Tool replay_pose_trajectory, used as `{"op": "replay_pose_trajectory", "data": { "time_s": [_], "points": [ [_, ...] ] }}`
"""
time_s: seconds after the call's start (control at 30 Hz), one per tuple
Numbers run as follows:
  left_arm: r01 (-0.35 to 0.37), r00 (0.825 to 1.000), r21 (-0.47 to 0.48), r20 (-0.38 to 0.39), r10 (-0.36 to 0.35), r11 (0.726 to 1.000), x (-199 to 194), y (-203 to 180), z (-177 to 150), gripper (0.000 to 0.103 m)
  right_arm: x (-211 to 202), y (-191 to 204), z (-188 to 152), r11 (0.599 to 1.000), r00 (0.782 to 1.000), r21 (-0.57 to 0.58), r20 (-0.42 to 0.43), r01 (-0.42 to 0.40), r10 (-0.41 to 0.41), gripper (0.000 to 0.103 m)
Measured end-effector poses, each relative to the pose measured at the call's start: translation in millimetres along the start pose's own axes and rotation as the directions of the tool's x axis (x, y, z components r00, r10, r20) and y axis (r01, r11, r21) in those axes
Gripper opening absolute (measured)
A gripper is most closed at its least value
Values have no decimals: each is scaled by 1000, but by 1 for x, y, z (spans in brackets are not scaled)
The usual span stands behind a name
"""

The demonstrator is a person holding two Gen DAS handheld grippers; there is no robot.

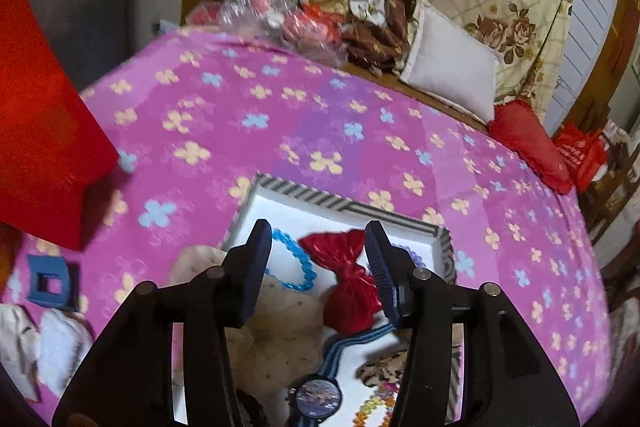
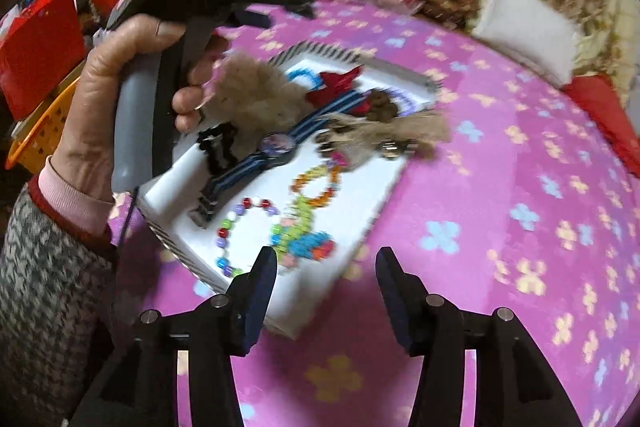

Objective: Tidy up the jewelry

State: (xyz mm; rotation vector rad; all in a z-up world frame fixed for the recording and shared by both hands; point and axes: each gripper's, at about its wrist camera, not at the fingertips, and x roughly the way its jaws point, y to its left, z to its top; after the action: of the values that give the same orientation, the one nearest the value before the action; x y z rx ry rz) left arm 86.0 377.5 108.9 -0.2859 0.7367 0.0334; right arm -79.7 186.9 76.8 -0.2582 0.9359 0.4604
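On a pink flowered bedspread (image 2: 500, 155), a white tray (image 2: 360, 187) holds bead bracelets (image 2: 244, 231), a striped watch (image 2: 276, 145) and a red bow (image 1: 348, 267). The left gripper (image 1: 318, 239) hovers above it, fingers apart; the right gripper (image 2: 326, 267) waits beside, fingers apart and empty.

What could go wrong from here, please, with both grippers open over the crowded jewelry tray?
1. The left gripper hangs open over the red bow, with the blue bead bracelet close beside it; closing might snag both.
2. The watch strap crosses other pieces in the tray, so lifting it could drag them.
3. The right gripper is near the tray's edge on soft bedding; a nudge might tip it.
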Motion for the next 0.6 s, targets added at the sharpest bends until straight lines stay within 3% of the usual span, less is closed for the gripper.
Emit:
{"op": "replay_pose_trajectory", "data": {
  "time_s": [0.13,0.23,0.33,0.4,0.6],
  "points": [
    [-83,990,-7,110,84,996,-17,2,-1,64,-11,-16,-29,997,998,46,-6,63,-63,51],
    [-142,968,-51,202,149,989,-34,9,-2,79,-14,-26,-51,993,996,83,-32,88,-86,51],
    [-220,932,-94,275,237,971,-51,14,-5,82,-17,-38,-70,988,994,120,-63,95,-88,51],
    [-289,898,-103,316,307,952,-64,11,-9,82,-24,-44,-81,987,993,121,-60,111,-104,51],
    [-384,812,-96,438,386,918,-124,-13,-41,82,-54,-62,-111,979,989,143,-11,145,-145,51]
  ]
}}
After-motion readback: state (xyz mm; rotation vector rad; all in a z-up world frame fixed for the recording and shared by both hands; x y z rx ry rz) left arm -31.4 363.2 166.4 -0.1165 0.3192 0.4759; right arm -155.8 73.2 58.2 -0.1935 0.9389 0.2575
